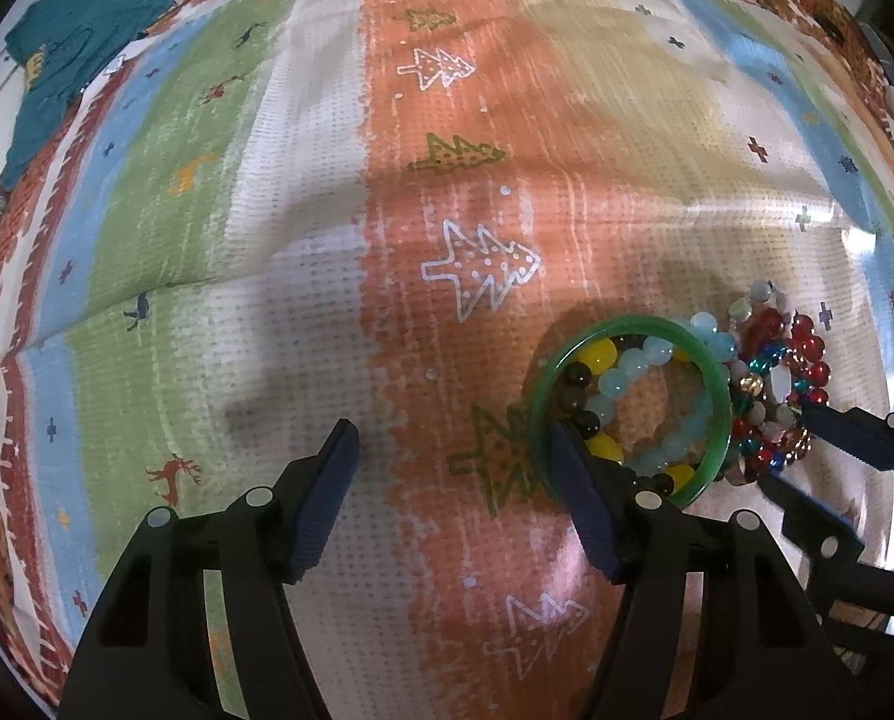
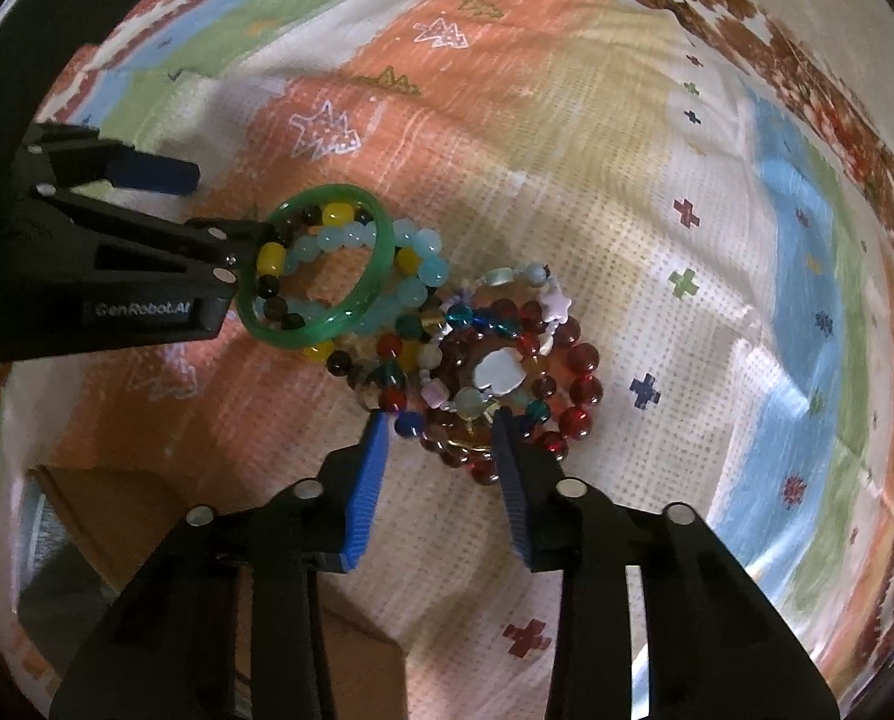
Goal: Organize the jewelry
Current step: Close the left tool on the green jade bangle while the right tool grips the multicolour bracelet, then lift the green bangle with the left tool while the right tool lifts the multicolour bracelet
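A heap of bracelets lies on a striped woven cloth point(image 1: 339, 276) printed with small trees, crosses and deer. On its left edge rests a smooth green glass bangle point(image 1: 717, 378), tilted over a strand of pale blue round beads point(image 1: 627, 375) and a strand of yellow and dark beads point(image 1: 597, 360). Beside these, touching them, sits a tangle of red glass beads point(image 2: 582, 387) mixed with teal, pink and white pieces.

The left gripper point(image 1: 453, 450) stands wide open – its right finger pokes inside the green bangle, its left finger is well apart over bare cloth, and it grips nothing. The right gripper point(image 2: 441, 426) is also spread open, empty, its blue-padded tips set on either side of the near edge of the red tangle – touching or just above it, I cannot tell which.

A folded teal garment point(image 1: 81, 42) lies at the far left corner of the cloth
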